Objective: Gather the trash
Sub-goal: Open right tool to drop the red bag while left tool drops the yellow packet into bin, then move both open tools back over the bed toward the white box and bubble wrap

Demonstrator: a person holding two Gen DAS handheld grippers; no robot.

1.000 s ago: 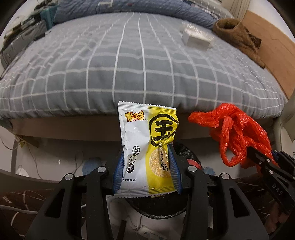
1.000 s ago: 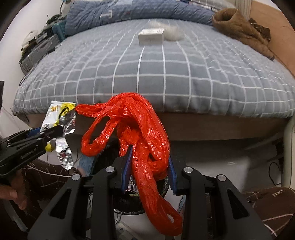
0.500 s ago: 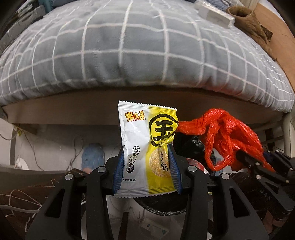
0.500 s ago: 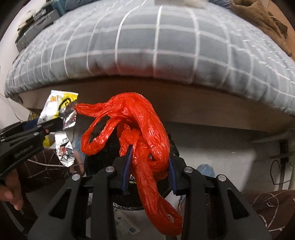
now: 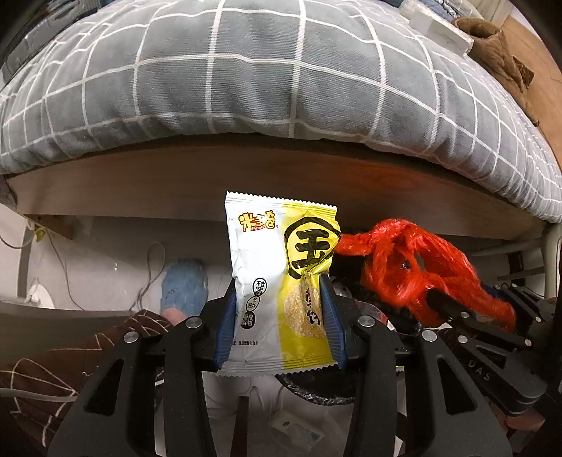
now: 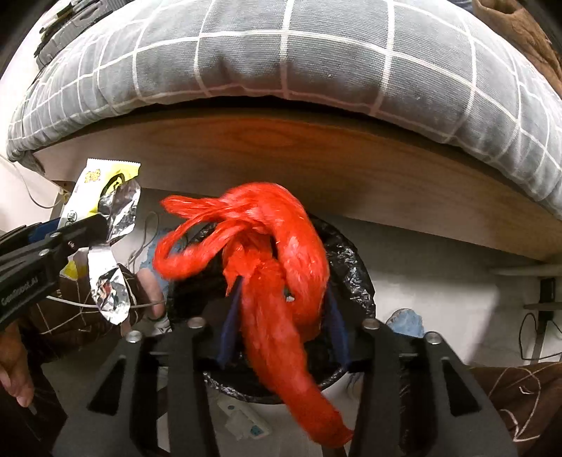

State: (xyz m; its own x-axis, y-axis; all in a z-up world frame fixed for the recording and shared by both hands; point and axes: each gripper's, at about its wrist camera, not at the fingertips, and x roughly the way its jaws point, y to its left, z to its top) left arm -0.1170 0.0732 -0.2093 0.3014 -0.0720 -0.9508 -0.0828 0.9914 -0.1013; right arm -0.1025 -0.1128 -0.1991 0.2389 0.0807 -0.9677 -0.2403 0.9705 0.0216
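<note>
My left gripper [image 5: 277, 316] is shut on a white and yellow snack wrapper [image 5: 277, 277], held upright. It also shows at the left of the right wrist view [image 6: 102, 197], silver inside showing. My right gripper [image 6: 284, 320] has its blue pads spread apart around a crumpled red plastic bag [image 6: 277, 267], which looks blurred and hangs over a bin lined with a black bag [image 6: 354, 267]. The red bag shows at the right of the left wrist view [image 5: 414, 270], beside the wrapper. The bin's rim [image 5: 309, 395] lies below my left gripper.
A bed with a grey checked quilt [image 5: 263, 70] and wooden frame [image 6: 316, 158] stands just behind the bin. A white box [image 5: 439, 28] and brown cloth [image 5: 498, 52] lie on the bed. A blue slipper [image 5: 184, 281], cables and a small white item [image 6: 242, 422] are on the floor.
Both grippers have dropped lower and nearer the bed frame, over the bin. The right pads have spread and the red bag has begun to slip down.
</note>
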